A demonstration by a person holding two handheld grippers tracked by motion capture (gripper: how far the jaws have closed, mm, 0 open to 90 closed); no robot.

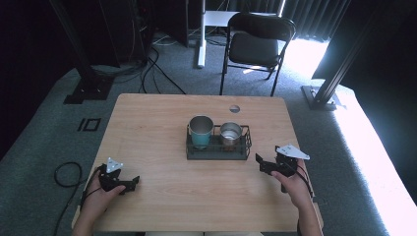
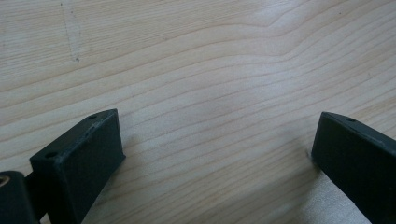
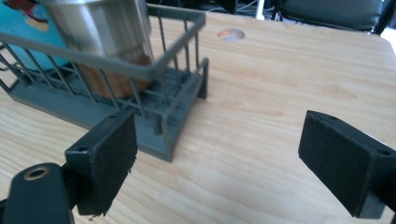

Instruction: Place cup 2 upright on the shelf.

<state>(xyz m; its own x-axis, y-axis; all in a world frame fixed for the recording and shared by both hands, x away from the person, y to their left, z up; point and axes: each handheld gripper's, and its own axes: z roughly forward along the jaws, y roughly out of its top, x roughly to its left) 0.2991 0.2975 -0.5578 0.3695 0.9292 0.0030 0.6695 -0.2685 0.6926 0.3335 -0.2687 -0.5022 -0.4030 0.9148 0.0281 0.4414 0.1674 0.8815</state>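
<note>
Wire rack (image 1: 218,150) sits mid-worktop (image 1: 162,196), carrying a teal cup (image 1: 200,131) on its left and a steel cup (image 1: 230,133) on its right. We see the left tongs (image 1: 133,183) released, low over bare wood at the near left corner. Our right tongs (image 1: 259,161) also gape, just beside the rack's right end.
</note>
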